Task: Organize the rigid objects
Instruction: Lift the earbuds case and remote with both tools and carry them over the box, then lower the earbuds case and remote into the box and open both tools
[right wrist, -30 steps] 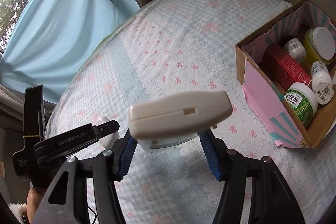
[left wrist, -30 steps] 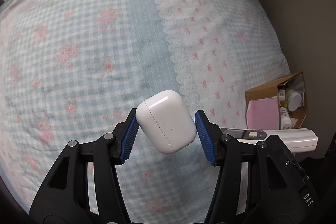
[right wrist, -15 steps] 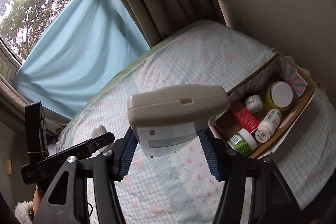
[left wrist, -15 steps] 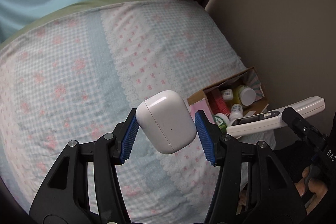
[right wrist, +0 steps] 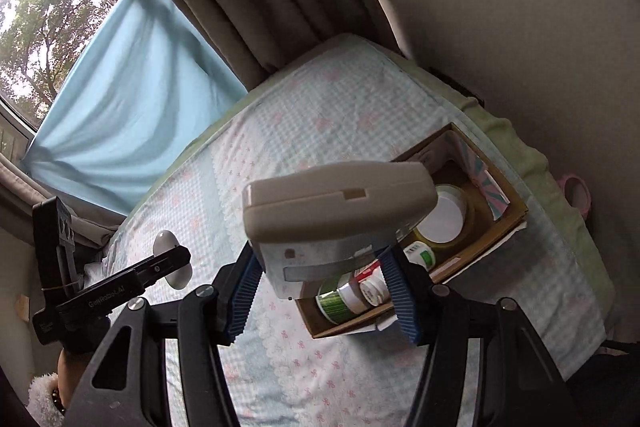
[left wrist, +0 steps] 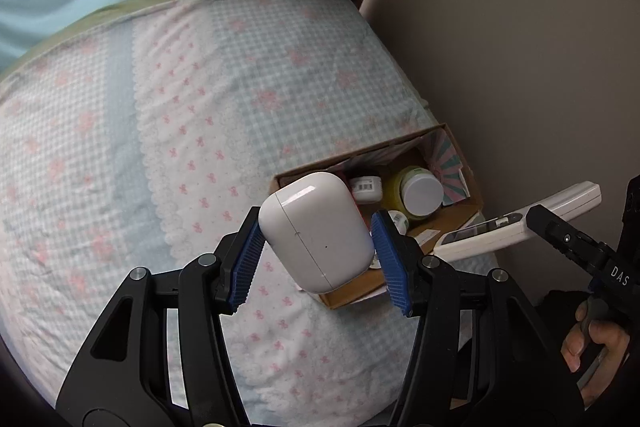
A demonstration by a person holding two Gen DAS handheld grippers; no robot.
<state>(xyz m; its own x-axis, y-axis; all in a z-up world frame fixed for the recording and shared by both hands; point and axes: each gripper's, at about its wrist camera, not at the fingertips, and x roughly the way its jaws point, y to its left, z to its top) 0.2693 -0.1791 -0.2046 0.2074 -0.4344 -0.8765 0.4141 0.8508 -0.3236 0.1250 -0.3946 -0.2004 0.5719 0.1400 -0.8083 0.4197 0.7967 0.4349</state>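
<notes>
Tongs (left wrist: 318,259) and clamped earbud case (left wrist: 316,233) hide box (left wrist: 472,195) contents.

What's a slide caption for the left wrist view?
Left gripper holds a white earbud case above the cardboard box on the bed.

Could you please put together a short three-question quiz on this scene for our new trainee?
1. True or false: the left tongs are shut on a glossy white rounded earbud case.
2. What do the right tongs hold? A) a green-labelled bottle B) a beige plastic remote control C) a red carton
3. Fill in: the open brown cardboard box of bottles sits on the pink-and-blue checked ____.

Key: 1 true; 2 B; 3 bedspread.
</notes>
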